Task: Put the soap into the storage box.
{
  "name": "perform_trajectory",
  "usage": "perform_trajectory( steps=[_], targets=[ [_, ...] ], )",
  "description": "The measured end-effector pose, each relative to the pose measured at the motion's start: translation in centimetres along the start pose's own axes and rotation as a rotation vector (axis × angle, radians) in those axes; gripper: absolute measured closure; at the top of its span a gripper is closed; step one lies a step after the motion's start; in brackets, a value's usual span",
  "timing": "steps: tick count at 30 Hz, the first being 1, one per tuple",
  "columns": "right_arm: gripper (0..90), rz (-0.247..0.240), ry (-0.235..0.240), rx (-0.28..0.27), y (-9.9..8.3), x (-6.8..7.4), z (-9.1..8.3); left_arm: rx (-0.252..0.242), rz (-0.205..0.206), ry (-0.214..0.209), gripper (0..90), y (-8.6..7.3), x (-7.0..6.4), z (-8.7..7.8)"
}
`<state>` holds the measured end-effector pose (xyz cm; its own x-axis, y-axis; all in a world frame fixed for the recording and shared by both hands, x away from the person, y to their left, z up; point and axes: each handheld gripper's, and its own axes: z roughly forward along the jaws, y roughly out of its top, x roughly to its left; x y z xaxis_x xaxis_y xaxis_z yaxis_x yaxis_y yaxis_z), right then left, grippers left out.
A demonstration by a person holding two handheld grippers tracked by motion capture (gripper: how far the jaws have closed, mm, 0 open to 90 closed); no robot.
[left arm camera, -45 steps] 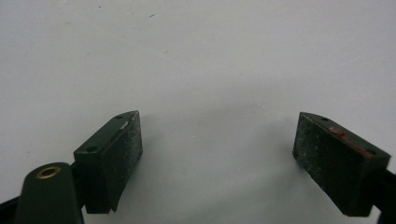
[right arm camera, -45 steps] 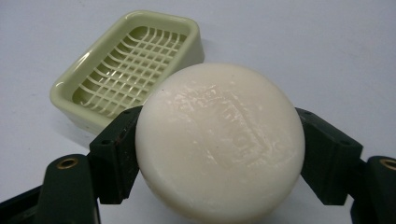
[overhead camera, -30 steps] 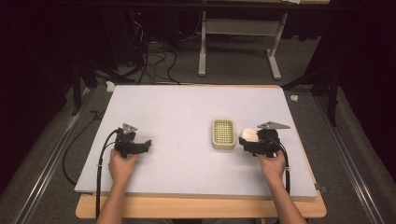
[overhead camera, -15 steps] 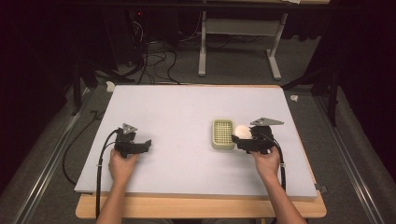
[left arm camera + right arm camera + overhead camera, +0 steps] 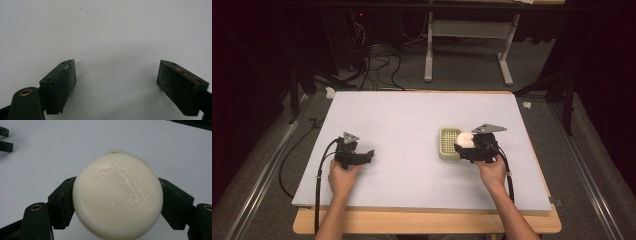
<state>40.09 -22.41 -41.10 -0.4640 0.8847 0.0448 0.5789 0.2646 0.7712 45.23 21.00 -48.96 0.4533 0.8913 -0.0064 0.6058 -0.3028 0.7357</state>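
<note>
In the high view, a person is reaching in from the near edge of a pale lavender table point(image 5: 412, 120) with a gripper in each hand. The left gripper point(image 5: 366, 155) is sitting low over the table's left half, well apart from everything else, its black cable point(image 5: 319, 175) looping back past the left hand point(image 5: 343, 176). The right gripper point(image 5: 460, 146) is holding a round cream-white soap bar point(image 5: 465, 139) right at the right-hand edge of a small pale green slatted soap dish point(image 5: 449, 143), which is lying on the table a little right of centre. The bar is overlapping the dish's right rim as seen from above; whether it is touching the dish cannot be told. The right hand point(image 5: 492, 170) is gripping the tool from behind, and a grey three-cornered plate point(image 5: 488, 128) is riding on top of it.

In the left gripper view, the two black jaws are standing wide apart with nothing between them, only bare pale table point(image 5: 107, 37) showing beyond the worn pads point(image 5: 68, 77).

In the right gripper view, the jaws are clamped on the soap bar point(image 5: 117, 195), one pad pressing each side of it, its broad glossy face turned toward the camera with faint raised lettering too blurred to read. A sliver of the green soap dish point(image 5: 115, 151) is peeking over the bar's top edge. Far off at the upper left, the left gripper point(image 5: 3, 138) is showing as two dark jaw tips held apart
</note>
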Motion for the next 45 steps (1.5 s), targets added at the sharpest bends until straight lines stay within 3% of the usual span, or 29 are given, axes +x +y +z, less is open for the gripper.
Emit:
perform_trajectory(
  steps=[25,45],
  targets=[
    [24.7,-0.017,0.027,0.037,1.6,0.8,2.3,0.000,0.000,0.000,16.2,0.0,0.0,0.0],
    [24.7,0.024,-0.004,0.068,1.9,-0.2,4.4,0.000,0.000,-0.001,16.2,0.0,0.0,0.0]
  ],
)
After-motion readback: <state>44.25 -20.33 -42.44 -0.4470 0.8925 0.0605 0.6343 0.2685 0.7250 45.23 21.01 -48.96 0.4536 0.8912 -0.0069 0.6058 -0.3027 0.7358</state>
